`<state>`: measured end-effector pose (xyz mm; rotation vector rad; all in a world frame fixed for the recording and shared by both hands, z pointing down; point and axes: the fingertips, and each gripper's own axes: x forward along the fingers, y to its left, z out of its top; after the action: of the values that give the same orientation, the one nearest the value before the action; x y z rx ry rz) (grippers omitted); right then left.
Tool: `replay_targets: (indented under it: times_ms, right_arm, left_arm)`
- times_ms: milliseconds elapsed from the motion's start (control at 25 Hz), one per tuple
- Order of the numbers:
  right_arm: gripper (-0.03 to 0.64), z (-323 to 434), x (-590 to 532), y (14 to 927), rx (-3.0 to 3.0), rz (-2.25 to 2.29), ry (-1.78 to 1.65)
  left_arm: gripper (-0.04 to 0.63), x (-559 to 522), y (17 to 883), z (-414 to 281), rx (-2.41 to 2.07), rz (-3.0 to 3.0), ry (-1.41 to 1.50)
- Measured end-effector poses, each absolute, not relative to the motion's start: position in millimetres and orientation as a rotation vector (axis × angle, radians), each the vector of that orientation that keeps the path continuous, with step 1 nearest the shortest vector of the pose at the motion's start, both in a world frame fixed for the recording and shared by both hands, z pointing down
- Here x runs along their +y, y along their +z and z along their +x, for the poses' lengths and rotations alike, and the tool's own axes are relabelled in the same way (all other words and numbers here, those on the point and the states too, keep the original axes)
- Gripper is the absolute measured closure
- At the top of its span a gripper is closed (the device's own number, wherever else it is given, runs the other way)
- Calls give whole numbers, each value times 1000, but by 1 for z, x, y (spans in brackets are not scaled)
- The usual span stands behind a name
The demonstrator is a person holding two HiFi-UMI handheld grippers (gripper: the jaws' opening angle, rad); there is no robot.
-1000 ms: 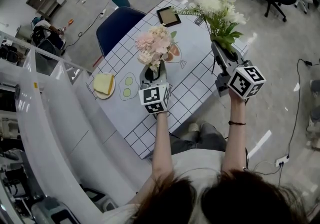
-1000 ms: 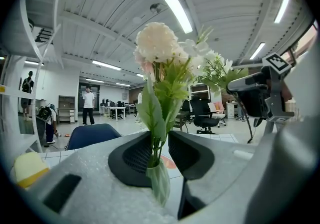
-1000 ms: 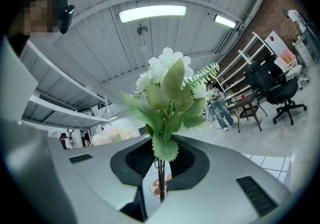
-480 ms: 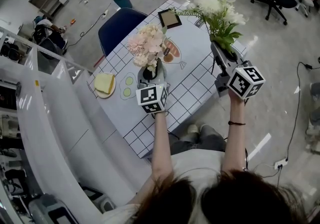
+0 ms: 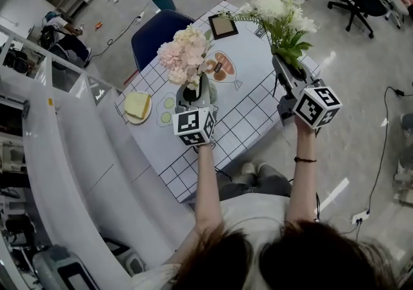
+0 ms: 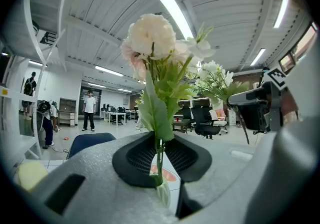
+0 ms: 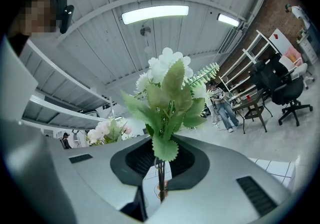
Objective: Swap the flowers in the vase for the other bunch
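A pink and cream bunch stands upright over the dark vase on the table. My left gripper is shut on its green stems just above the vase mouth; its jaws have just been closing with those stems between them. To the right of the table, the white and green bunch is held high. My right gripper is shut on its stems. The lower ends of both bunches' stems are hidden by the jaws.
The table has a white grid cloth with printed drawings. On it are a plate of bread at the left and a picture frame at the far end. A blue chair stands behind; white shelving runs along the left.
My left gripper has risen with the pink bunch, lifting the flowers higher above the vase. The right gripper and the white bunch have kept still.
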<state>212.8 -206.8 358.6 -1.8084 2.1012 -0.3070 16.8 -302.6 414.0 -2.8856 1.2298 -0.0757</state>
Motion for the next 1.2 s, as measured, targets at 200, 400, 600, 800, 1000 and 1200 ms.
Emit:
replay_targets:
  times_ms: [200,400,600,800,1000,1200]
  right_arm:
    - [561,210,-208,353,2114,-1791,-302]
    - [561,207,-210,349,2132,-1771,-298]
    - [561,202,-212,344,2151,-1746,-298]
    - [563,193,-214,338,2175,-1715,-292]
    - [561,186,-215,332,2209,-1677,-289]
    - [561,181,-214,327,2231,-1657,-283]
  left_arm:
    - [532,-302,402,15,1235,-2878,-59]
    - [532,-299,390,11,1246,-2876,-26]
    - [532,-295,375,8,1251,-2875,19]
    - [532,-289,363,-1,1268,-2886,76]
    - [532,-287,359,-3,1308,-2861,90]
    - [532,-288,352,-7,1337,-2834,108]
